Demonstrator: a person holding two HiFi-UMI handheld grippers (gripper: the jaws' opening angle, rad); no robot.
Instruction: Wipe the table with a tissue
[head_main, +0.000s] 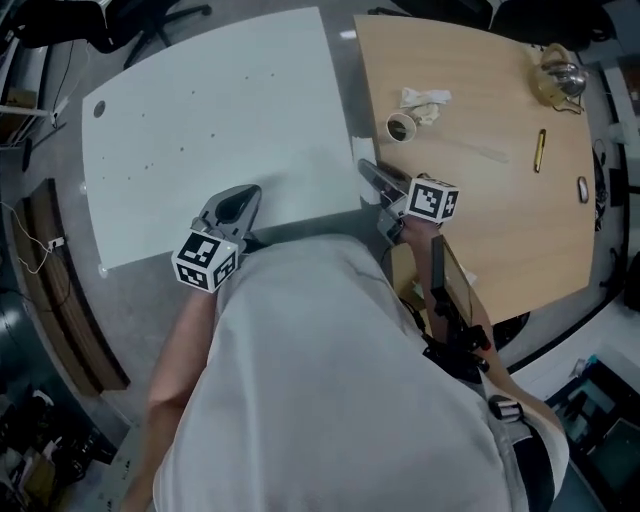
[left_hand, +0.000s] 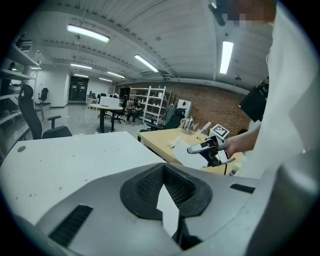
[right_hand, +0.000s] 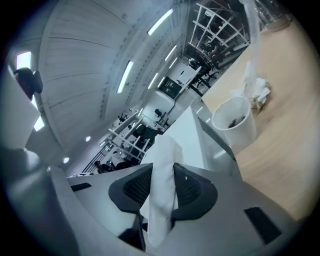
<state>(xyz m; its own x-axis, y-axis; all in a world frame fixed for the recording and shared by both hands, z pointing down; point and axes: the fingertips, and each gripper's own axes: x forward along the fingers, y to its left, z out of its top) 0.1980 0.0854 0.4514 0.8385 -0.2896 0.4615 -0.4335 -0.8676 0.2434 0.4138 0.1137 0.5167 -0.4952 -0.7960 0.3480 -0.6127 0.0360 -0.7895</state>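
Note:
My right gripper (right_hand: 163, 186) is shut on a folded white tissue (right_hand: 165, 150) that stands up between its pads. In the head view the right gripper (head_main: 368, 172) hovers over the gap between the white table (head_main: 200, 130) and the wooden table (head_main: 480, 200). The left gripper view also shows it, with the tissue (left_hand: 187, 156) hanging from it. My left gripper (head_main: 250, 192) hovers at the white table's near edge. Its jaws (left_hand: 164, 183) meet at the tips with nothing between them. The white tabletop carries a few small dark specks.
On the wooden table stand a white paper cup (head_main: 401, 126), a crumpled tissue (head_main: 425, 103), a yellow pen (head_main: 540, 150) and a glass kettle (head_main: 560, 78). Office chairs stand beyond the white table's far side. My own body hides the tables' near edges.

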